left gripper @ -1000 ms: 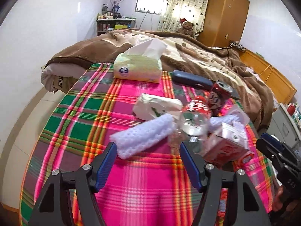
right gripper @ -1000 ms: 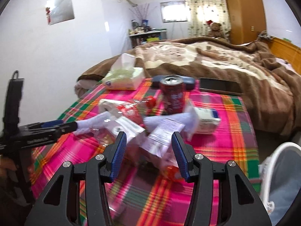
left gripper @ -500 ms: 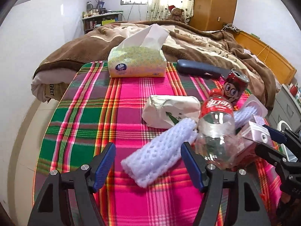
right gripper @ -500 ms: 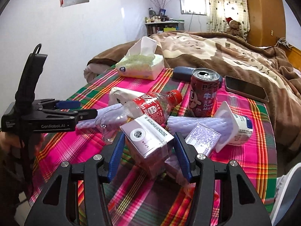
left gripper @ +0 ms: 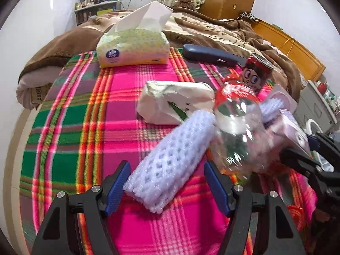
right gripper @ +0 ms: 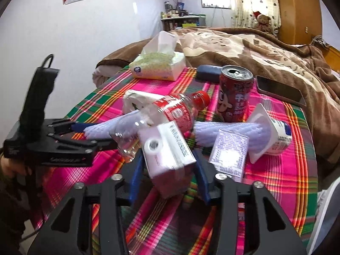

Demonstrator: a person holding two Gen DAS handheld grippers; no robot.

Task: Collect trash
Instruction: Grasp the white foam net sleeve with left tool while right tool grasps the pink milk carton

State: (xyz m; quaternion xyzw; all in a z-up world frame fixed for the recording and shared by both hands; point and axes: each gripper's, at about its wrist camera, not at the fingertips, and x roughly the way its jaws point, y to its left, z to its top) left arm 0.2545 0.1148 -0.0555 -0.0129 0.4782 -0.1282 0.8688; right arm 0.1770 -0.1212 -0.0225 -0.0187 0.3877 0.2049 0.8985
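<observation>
The right gripper [right gripper: 167,178] has just been closing; its blue fingers [right gripper: 135,176] hold a pale carton [right gripper: 165,155] on the plaid tabletop [left gripper: 70,127], spout end toward the camera. The left gripper [left gripper: 167,184] stands wide around a white foam net sleeve [left gripper: 172,159], whose long axis runs diagonally up-right toward the lying plastic bottle [left gripper: 235,127].

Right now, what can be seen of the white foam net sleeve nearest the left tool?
The white foam net sleeve is a soft, open-mesh tube of foam, lying flat and slanted on the plaid tablecloth. Its near end sits between the open blue pads of the left tool, not pinched. Its far end reaches the white paper-wrapped pack, and the clear plastic bottle lies against its side.
</observation>
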